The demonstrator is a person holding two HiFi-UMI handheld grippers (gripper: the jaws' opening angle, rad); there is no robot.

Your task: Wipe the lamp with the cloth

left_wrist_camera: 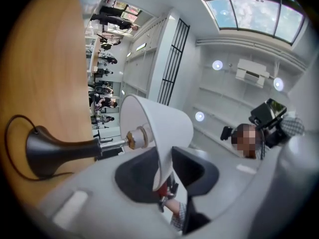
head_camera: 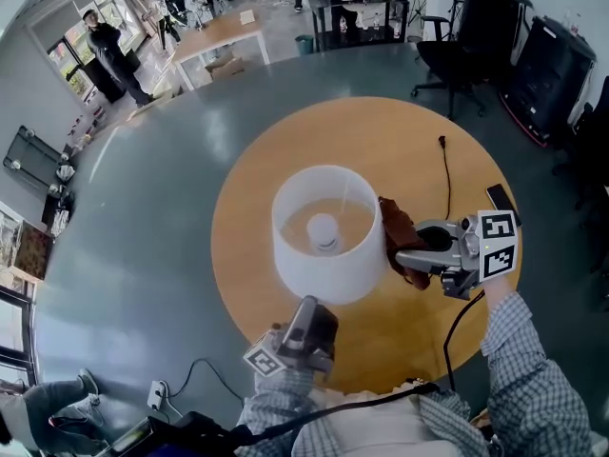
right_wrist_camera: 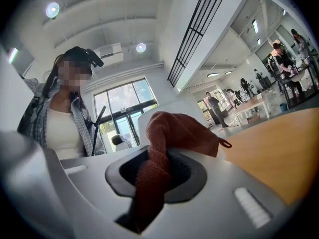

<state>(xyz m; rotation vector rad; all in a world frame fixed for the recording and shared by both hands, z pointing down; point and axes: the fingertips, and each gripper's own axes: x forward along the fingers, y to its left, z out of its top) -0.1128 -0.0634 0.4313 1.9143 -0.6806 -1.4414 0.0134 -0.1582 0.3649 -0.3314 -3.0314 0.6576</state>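
A lamp with a white shade [head_camera: 324, 276] stands mid-way on the round wooden table [head_camera: 400, 146]. From the near side my left gripper [head_camera: 311, 305] reaches up to the shade's lower rim. In the left gripper view the shade's [left_wrist_camera: 164, 123] thin edge runs between the two dark pads of the left gripper [left_wrist_camera: 164, 171], which is shut on it; the lamp's black base [left_wrist_camera: 55, 156] lies beyond. My right gripper [head_camera: 404, 246] is shut on a brown cloth [head_camera: 398, 231] and holds it against the shade's right side. In the right gripper view the cloth [right_wrist_camera: 174, 128] bunches out of the right gripper [right_wrist_camera: 157, 171], with the shade [right_wrist_camera: 187, 106] just behind.
The lamp's black cord [head_camera: 447, 174] trails across the table's right side, and a dark phone [head_camera: 500, 198] lies near the right edge. A black office chair [head_camera: 447, 60] stands beyond the table. A power strip [head_camera: 157, 393] with cable lies on the floor at the near left. People stand far back.
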